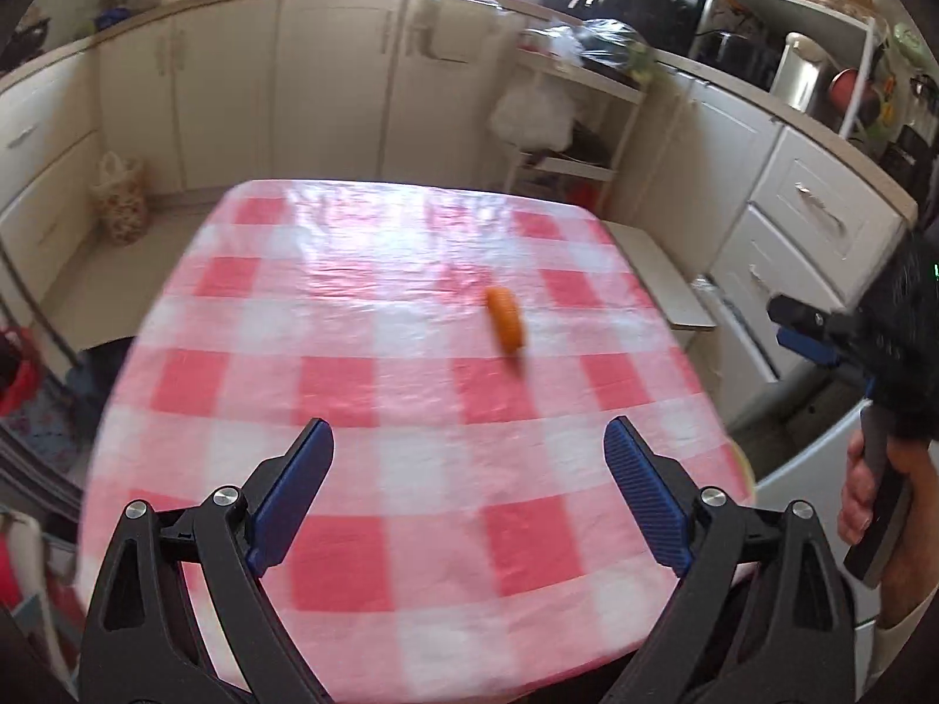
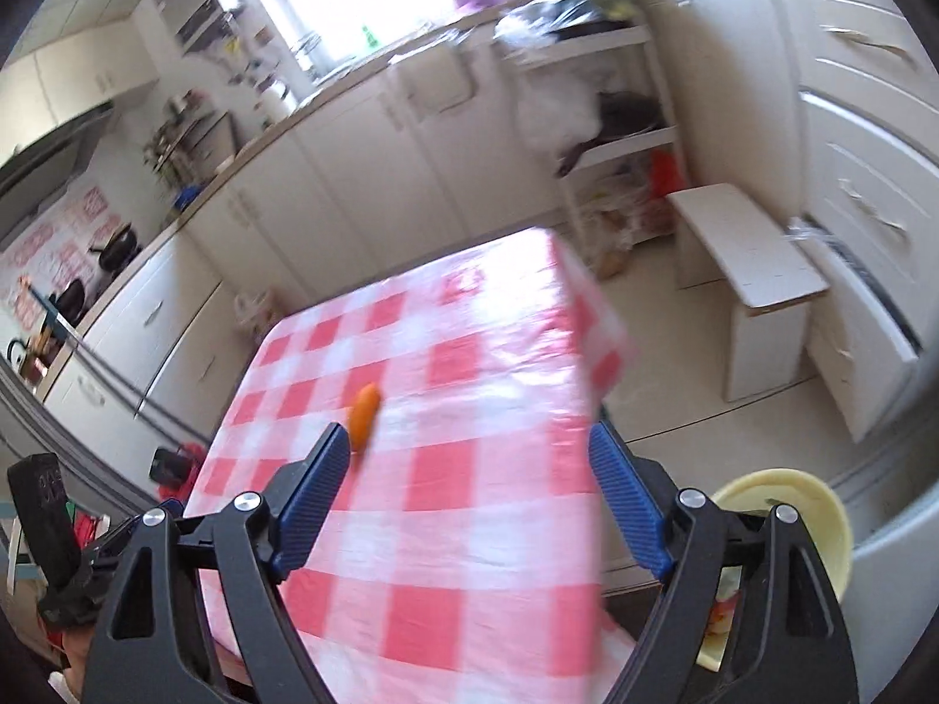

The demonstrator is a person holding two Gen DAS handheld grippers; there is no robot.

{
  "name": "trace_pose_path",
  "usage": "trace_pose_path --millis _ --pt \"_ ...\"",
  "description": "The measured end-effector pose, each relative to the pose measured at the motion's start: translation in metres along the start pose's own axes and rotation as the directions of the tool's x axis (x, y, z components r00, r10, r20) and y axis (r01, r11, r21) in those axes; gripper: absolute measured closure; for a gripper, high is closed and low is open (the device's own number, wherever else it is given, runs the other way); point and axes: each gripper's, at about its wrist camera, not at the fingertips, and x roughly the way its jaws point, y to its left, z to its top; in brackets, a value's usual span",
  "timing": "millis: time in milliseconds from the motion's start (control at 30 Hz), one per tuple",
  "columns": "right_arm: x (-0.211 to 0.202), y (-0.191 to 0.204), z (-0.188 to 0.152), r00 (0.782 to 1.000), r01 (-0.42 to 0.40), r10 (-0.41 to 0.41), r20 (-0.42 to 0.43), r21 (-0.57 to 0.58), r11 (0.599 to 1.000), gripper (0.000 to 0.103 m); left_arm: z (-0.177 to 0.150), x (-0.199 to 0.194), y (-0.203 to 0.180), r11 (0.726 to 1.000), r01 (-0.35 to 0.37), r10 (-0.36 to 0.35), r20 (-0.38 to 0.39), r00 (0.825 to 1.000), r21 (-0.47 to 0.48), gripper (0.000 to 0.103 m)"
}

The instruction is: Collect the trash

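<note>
An orange piece of trash [image 1: 506,318], blurred and oblong, lies on the red-and-white checked tablecloth [image 1: 364,305], right of the table's middle. My left gripper [image 1: 469,487] hovers over the near part of the table, open, nothing between its blue pads. In the right wrist view the same orange piece [image 2: 364,408] lies just beyond the left fingertip, and my right gripper [image 2: 469,498] is open and empty above the cloth [image 2: 469,528]. The right gripper also shows at the right edge of the left wrist view, held by a hand [image 1: 862,493]. A pale yellow bin [image 2: 804,522] with trash inside stands beside the table's near right corner.
White kitchen cabinets [image 1: 328,88] run behind the table. A white shelf rack [image 1: 575,135] with bags stands beyond the far right corner, and a low white bench [image 2: 751,276] sits right of the table. A bag [image 1: 120,199] rests on the floor at far left.
</note>
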Motion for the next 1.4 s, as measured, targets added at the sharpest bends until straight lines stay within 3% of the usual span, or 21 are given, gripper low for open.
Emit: trace_pose_path --millis 233,567,633,733,800,867,1167,1400 --pt "0.093 0.082 0.002 0.99 0.024 -0.046 -0.135 -0.154 0.988 0.023 -0.006 -0.024 0.048 0.994 -0.11 0.11 0.016 0.994 -0.016 0.013" --pt "0.152 0.106 -0.013 0.979 0.102 -0.127 -0.162 -0.153 0.983 0.025 -0.006 -0.039 0.073 0.985 -0.172 0.173 0.048 0.984 -0.019 0.013" --pt "0.158 0.109 -0.014 0.976 0.108 -0.136 -0.17 -0.162 0.981 0.032 -0.008 -0.039 0.076 0.985 -0.171 0.172 0.044 0.984 -0.026 0.013" --pt "0.168 0.109 -0.016 0.969 0.105 -0.144 -0.202 -0.19 0.976 0.065 -0.01 -0.038 0.081 0.985 -0.165 0.166 0.036 0.985 -0.041 0.013" --pt "0.167 0.107 -0.017 0.969 0.099 -0.138 -0.207 -0.186 0.978 0.086 -0.011 -0.039 0.083 0.985 -0.164 0.165 0.033 0.986 -0.047 0.013" --pt "0.162 0.102 -0.017 0.97 0.08 -0.115 -0.214 -0.165 0.983 0.089 -0.012 -0.041 0.083 0.985 -0.163 0.165 0.033 0.986 -0.052 0.013" --pt "0.09 0.074 -0.012 0.988 0.02 -0.037 -0.15 -0.116 0.993 0.091 -0.015 -0.052 0.062 0.989 -0.147 0.148 0.035 0.988 -0.029 0.013" --pt "0.018 0.019 -0.007 0.993 0.083 -0.09 -0.072 -0.089 0.993 0.091 -0.016 -0.07 0.035 0.99 -0.141 0.14 0.048 0.989 0.017 0.013"
